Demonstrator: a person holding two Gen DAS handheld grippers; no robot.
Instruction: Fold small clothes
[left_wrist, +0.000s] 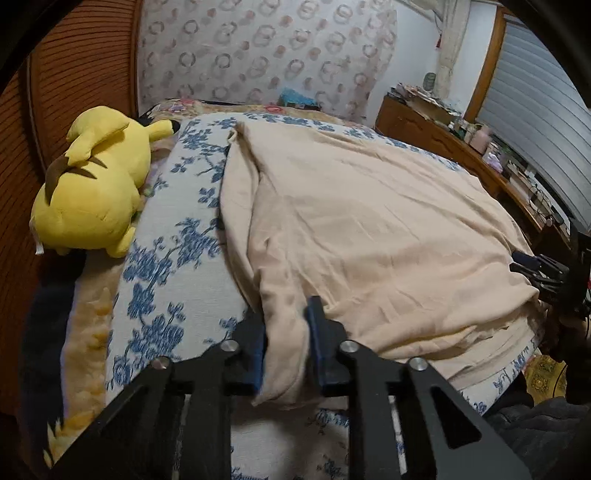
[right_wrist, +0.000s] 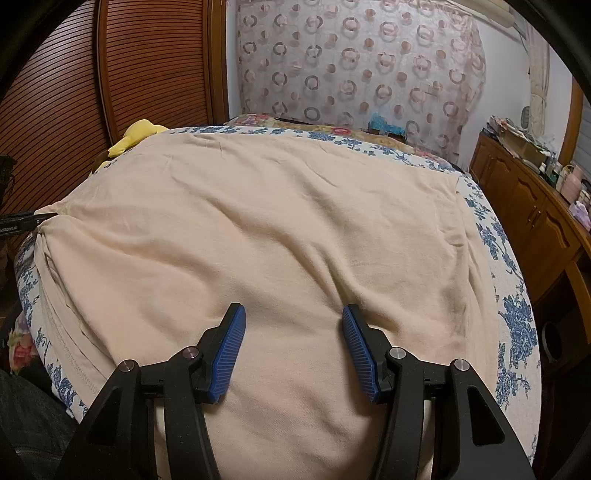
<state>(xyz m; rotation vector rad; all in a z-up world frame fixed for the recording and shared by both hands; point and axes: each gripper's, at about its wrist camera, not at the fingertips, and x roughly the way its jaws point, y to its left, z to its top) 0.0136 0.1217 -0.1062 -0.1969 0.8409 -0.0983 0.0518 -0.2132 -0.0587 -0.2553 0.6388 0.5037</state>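
Note:
A beige garment (left_wrist: 369, 229) lies spread over a bed, its left side bunched into a long fold. My left gripper (left_wrist: 286, 312) is shut on the near end of that fold at the garment's front left corner, with cloth pinched between the blue pads. In the right wrist view the same garment (right_wrist: 277, 221) fills the middle. My right gripper (right_wrist: 292, 309) stands open just over its near edge, and its blue pads (right_wrist: 229, 350) are spread wide with only flat cloth below them. The right gripper (left_wrist: 539, 269) also shows at the garment's right edge in the left wrist view.
The bed carries a white cover with blue flowers (left_wrist: 166, 236). A yellow plush toy (left_wrist: 96, 181) lies at the bed's left by a slatted wooden wardrobe (right_wrist: 147, 74). A wooden sideboard (right_wrist: 535, 206) crowded with small items runs along the right. A patterned curtain (right_wrist: 362, 62) hangs behind.

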